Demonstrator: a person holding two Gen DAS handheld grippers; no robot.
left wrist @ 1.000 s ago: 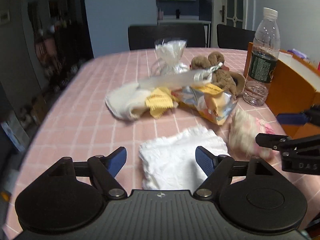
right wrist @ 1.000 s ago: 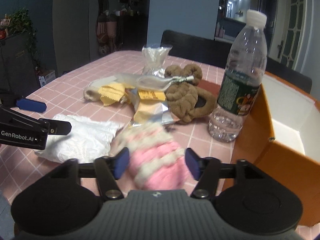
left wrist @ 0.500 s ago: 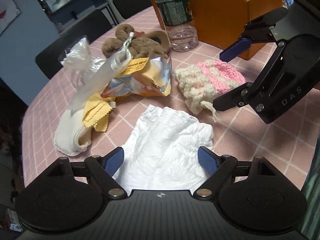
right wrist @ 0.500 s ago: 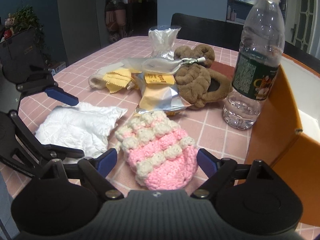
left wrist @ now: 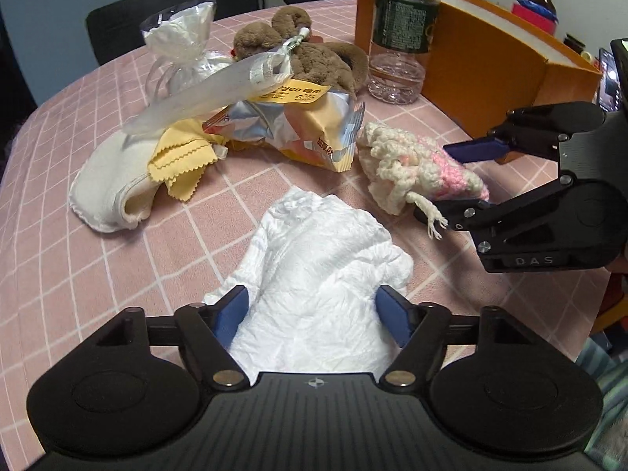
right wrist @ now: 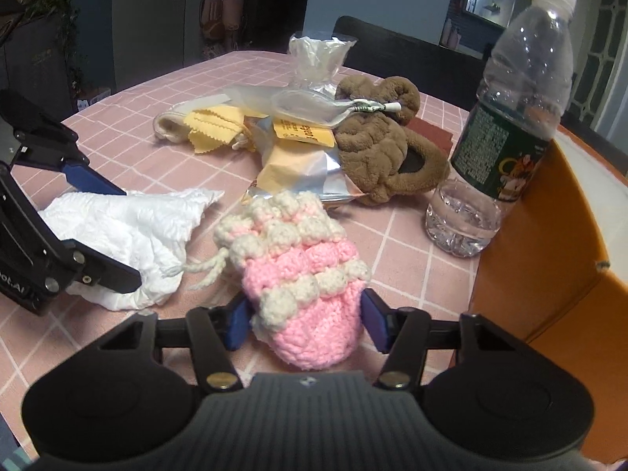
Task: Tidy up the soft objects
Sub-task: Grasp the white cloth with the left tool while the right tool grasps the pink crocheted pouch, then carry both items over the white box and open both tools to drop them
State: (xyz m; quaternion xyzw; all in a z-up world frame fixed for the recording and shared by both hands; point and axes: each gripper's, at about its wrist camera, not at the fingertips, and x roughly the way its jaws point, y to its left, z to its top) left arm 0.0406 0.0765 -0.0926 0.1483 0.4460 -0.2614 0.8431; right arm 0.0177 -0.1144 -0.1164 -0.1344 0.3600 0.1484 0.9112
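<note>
Pink-checked desk: we count one white crumpled cloth, one pink-and-cream crochet pouch, one brown plush toy, one snack packet, one yellow cloth, one water bottle. One orange box at the desk's right edge, contents hidden. Left tool is closing around the white cloth; right tool is closing around the pouch. Bare desk lies left of the white cloth.
</note>
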